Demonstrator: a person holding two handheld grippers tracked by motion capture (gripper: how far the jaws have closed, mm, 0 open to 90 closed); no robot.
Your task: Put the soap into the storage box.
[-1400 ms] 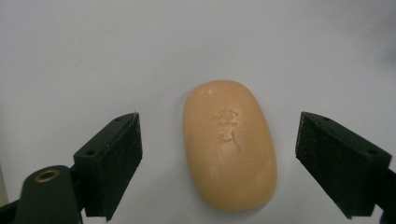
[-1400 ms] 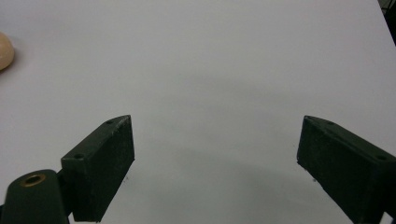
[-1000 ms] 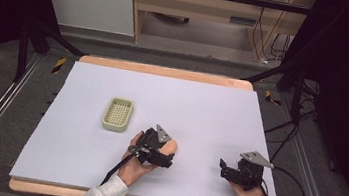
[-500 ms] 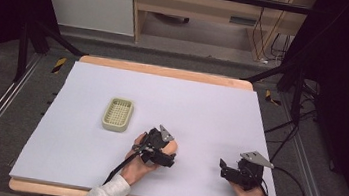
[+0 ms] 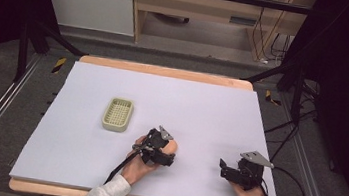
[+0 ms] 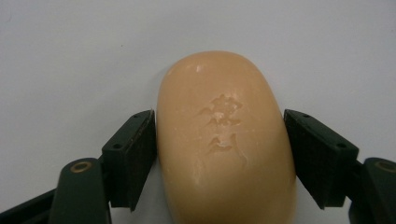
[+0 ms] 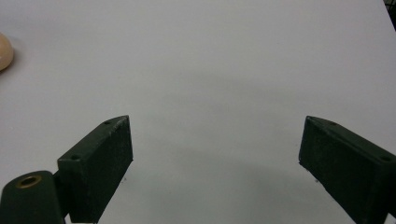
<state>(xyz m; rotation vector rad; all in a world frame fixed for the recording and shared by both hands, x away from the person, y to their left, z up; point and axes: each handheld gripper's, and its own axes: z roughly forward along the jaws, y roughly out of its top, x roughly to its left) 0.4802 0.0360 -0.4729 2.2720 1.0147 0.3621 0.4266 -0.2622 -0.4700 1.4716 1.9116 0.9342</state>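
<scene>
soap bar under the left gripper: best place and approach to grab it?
Grip the soap bar across its narrow width at the middle, coming from above with one jaw on each long side. It lies flat on the table, stamped face up, and its ends are rounded, so the straighter long sides give more contact. The left gripper already straddles it that way.

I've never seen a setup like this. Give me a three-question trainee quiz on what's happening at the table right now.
1. True or false: the right gripper holds something.
2. What sits between the jaws of the left gripper: A) a sponge B) a bar of soap C) an egg?
3. Which thing lies on the table left of the soap and farther from the person?

Key:
1. False; its jaws stand wide apart over bare table.
2. B.
3. The soap dish.
</scene>
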